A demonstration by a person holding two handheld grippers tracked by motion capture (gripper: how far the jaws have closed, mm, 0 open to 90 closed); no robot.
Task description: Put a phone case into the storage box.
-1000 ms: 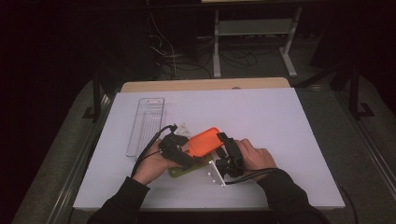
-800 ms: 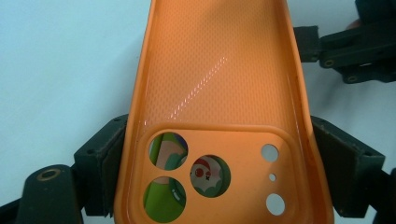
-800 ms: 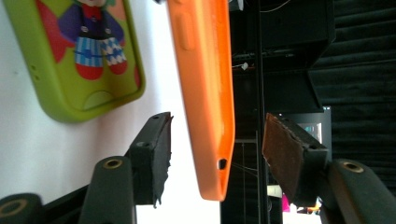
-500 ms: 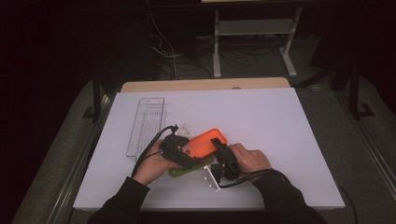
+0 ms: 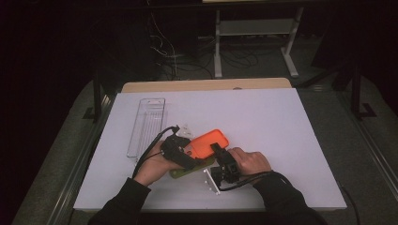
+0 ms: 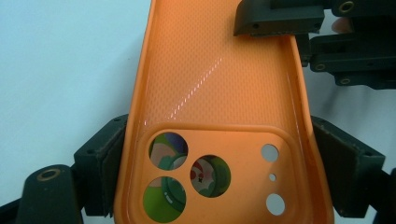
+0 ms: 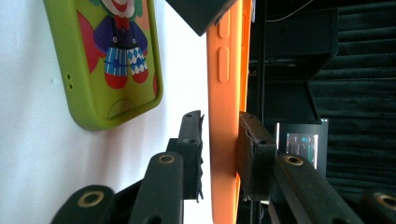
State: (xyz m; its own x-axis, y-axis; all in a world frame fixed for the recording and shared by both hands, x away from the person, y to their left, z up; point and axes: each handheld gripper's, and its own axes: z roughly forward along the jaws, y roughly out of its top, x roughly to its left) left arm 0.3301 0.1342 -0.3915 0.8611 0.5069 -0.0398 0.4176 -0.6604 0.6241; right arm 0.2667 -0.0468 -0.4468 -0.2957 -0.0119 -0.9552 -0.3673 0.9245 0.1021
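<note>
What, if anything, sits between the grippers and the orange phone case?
Nothing visible. The left gripper already has its jaws on both long edges of the orange phone case, and the right gripper has its jaws either side of the case's edge. The green clown-print case lies on the table beneath, not between.

Right claw (image 5: 218,151) now off the bracket, onto the orange case (image 5: 209,143).

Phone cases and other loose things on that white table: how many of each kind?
Soft orange phone case: 1
Green phone case with a clown picture: 1
Clear plastic tray: 1
Small clear plastic piece: 1
Total: 4
</note>
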